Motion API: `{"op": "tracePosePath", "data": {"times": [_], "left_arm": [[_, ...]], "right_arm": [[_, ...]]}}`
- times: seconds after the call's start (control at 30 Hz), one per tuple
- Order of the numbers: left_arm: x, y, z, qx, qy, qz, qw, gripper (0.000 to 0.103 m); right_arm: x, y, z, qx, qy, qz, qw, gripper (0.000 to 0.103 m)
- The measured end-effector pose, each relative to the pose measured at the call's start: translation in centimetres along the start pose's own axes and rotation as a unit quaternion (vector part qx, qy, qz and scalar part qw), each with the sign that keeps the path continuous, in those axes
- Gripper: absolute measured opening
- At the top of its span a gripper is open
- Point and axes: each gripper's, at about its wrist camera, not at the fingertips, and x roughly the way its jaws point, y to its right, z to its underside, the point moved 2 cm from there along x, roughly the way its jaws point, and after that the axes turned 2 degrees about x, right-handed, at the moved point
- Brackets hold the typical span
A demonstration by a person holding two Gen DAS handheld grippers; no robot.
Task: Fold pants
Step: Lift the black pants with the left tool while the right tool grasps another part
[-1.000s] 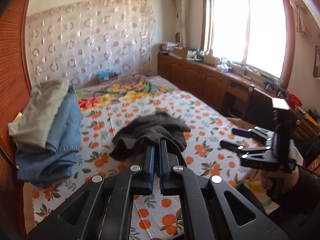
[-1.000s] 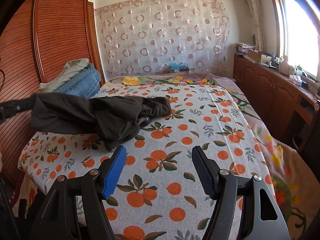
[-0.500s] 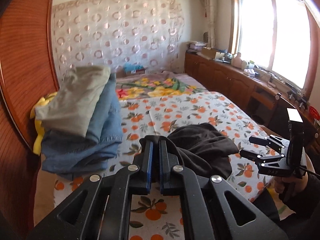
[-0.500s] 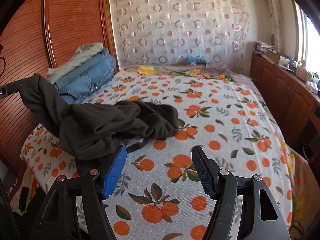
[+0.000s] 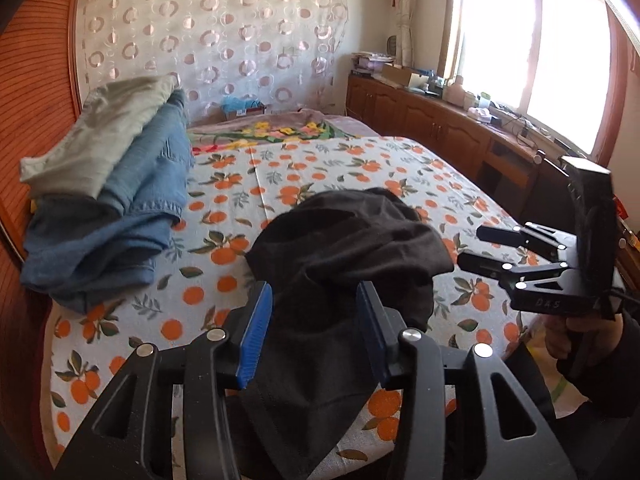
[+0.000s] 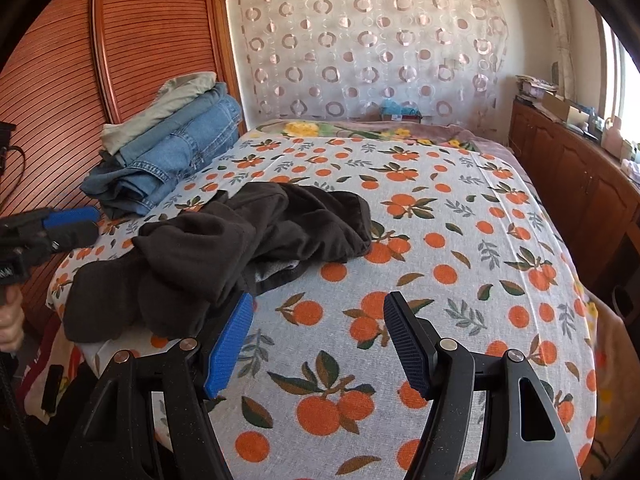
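Observation:
Crumpled black pants (image 5: 348,240) lie in a heap on the near left part of the bed, one end hanging over its front edge. My left gripper (image 5: 314,292) hovers just above that near end; its jaws are opening, and the cloth lies between the blue pads without being pressed. From the right wrist view the pants (image 6: 224,252) spread left of my right gripper (image 6: 320,300), which stands open over bare sheet with nothing between its fingers. The left gripper (image 6: 76,224) shows at that view's left edge.
The bed's orange-print sheet (image 6: 440,240) stretches back and right. A stack of folded jeans under a grey-green garment (image 5: 120,184) sits at the far left against a slatted wooden wardrobe (image 6: 60,80). Wooden cabinets (image 5: 440,124) run under the window. A hand (image 5: 560,336) holds the right gripper (image 5: 474,246).
My left gripper has sunk toward the bed and its jaws have parted, letting go of the black pants, which have dropped into a heap. The right gripper has stayed open and shifted slightly.

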Motion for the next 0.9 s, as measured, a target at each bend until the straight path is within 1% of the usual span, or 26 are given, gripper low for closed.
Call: {"op": "tracePosePath", "data": {"times": [0.2,0.3,0.37,0.47,0.67,0.9], "left_arm": [[0.0,-1.8,0.9,-0.022,-0.005,-0.014,0.9997,0.045],[-0.3,-3.0,1.3,-0.026,-0.004,-0.030,0.9992,0.052],[-0.5,-4.1,1.7,-0.030,-0.003,-0.048,0.9984,0.062],[-1.0,-6.0,2.1,-0.047,0.004,-0.064,0.9968,0.070],[-1.9,-8.8,2.5,-0.073,0.011,-0.084,0.9937,0.071],[-2.3,-9.8,3.0,-0.079,0.012,-0.095,0.9923,0.071]], "right_arm": [[-0.6,-2.0,-0.7,-0.023,0.011,-0.027,0.999,0.070],[-0.7,-3.5,-1.1,-0.036,0.013,-0.052,0.998,0.070],[-0.6,-4.4,-1.3,-0.046,0.014,-0.066,0.997,0.070],[-0.1,-6.1,-1.6,-0.061,0.012,-0.089,0.994,0.070],[2.8,-9.2,-1.6,-0.104,-0.002,-0.130,0.986,0.070],[6.5,-11.4,-0.9,-0.145,-0.043,-0.155,0.976,0.070]]}}
